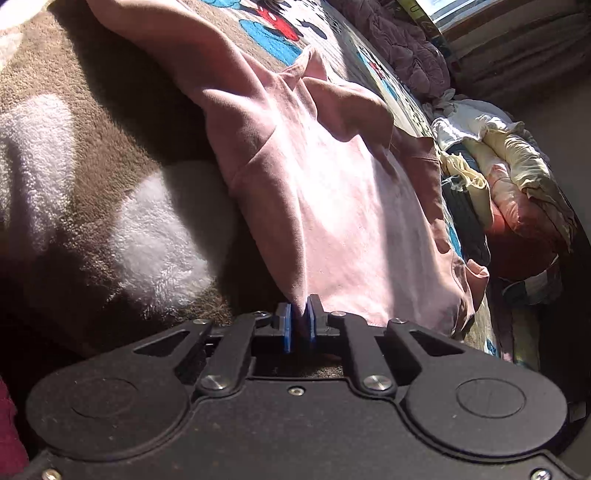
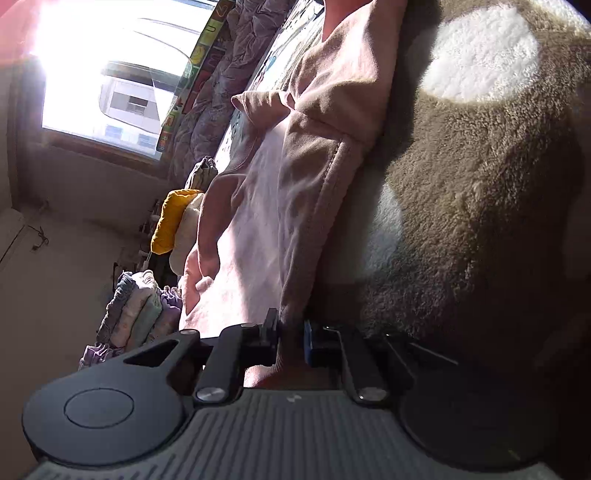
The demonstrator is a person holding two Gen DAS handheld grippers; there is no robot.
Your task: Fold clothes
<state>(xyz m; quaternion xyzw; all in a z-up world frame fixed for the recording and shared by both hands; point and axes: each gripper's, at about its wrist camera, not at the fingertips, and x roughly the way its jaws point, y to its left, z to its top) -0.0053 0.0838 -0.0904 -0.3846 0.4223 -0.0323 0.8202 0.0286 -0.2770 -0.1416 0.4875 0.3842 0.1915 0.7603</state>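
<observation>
- The brown fleece blanket (image 1: 92,177) with white spots carries the work; it covers the near part of the bed, a cartoon-print sheet (image 1: 273,33) beyond it.
- The pink sweatshirt (image 1: 332,206) lies spread across the blanket's near edge, sleeves crumpled toward the far side.
- The left gripper (image 1: 300,321) has its blue pads pressed together on the sweatshirt's near hem corner, likely to carry that edge over for a fold.
- The right gripper (image 2: 290,338) pinches the hem's other corner, so both ends can rise level.
- Folded clothes (image 2: 136,306) are stacked at the bed's far edge, apparently finished pieces.
</observation>
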